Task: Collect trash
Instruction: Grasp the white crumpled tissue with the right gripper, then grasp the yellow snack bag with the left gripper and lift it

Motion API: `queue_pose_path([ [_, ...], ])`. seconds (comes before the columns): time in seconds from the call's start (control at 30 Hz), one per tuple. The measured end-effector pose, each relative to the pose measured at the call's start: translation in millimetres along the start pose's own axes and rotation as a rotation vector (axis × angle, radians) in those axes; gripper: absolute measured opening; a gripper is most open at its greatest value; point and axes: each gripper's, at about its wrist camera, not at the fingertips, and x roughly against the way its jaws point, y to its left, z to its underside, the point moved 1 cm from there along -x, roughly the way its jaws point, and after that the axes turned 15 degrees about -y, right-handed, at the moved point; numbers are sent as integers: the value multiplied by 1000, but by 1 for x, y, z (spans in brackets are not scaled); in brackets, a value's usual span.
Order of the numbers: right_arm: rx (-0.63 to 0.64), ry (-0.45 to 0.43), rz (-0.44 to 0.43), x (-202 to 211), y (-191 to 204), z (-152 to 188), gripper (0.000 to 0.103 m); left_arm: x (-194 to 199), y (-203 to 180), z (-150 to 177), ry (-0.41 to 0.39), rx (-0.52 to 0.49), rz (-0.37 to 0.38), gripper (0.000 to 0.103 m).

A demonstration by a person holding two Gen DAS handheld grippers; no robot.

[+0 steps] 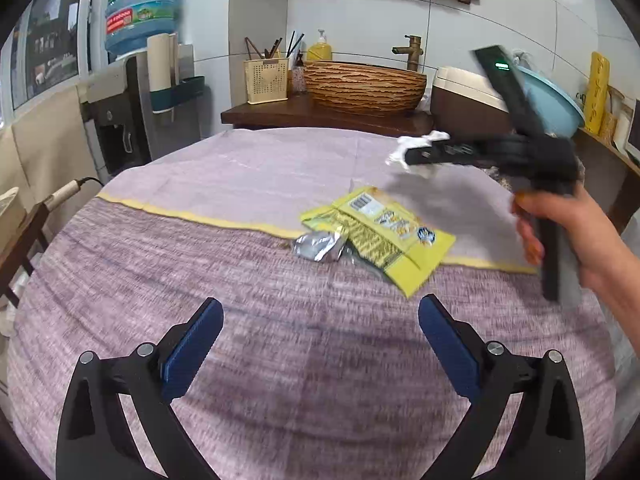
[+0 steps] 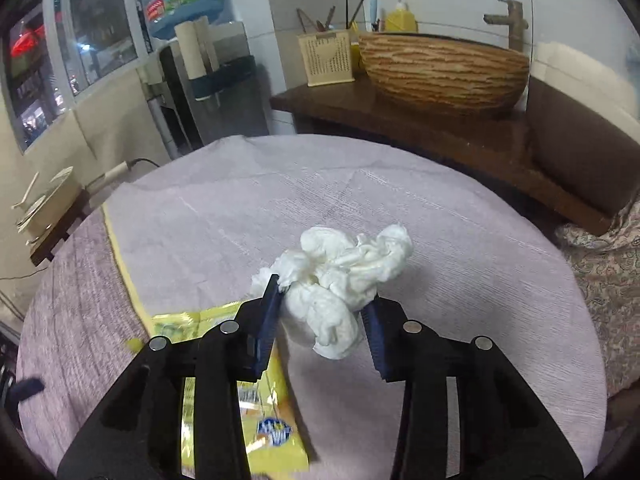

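A crumpled white tissue (image 2: 340, 268) sits between the blue pads of my right gripper (image 2: 324, 292), which is shut on it and holds it above the table. In the left wrist view that gripper (image 1: 412, 158) is at the right, held by a person's hand (image 1: 568, 236), with the tissue (image 1: 400, 152) at its tip. A yellow snack wrapper (image 1: 384, 232) lies flat on the purple cloth (image 1: 240, 168), with a crumpled silver foil wrapper (image 1: 318, 246) touching its left side. My left gripper (image 1: 320, 304) is open and empty, nearer than both wrappers. The yellow wrapper (image 2: 272, 420) lies under my right gripper's left finger.
Behind the table a wooden counter carries a striped basin (image 1: 364, 86), a beige utensil holder (image 1: 266, 80) and a yellow soap bottle (image 1: 319, 50). A water dispenser (image 1: 132, 112) stands at the back left. A blue bowl (image 1: 556, 100) sits at the right.
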Motion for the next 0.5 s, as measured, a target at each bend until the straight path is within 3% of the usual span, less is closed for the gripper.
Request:
queue_pose_path([
  [0.23,-6,-21,-59,52,-6,15,40,-47,-1,-11,39,-4,-30,83],
  [0.43,1,-41,-96,97,-7,28,40,-76,-6,-15,78,-37,-33,79],
  [0.5,1,-44,-112,110,-4,32,40,-84,-6,-16,95,-23,-18,72],
])
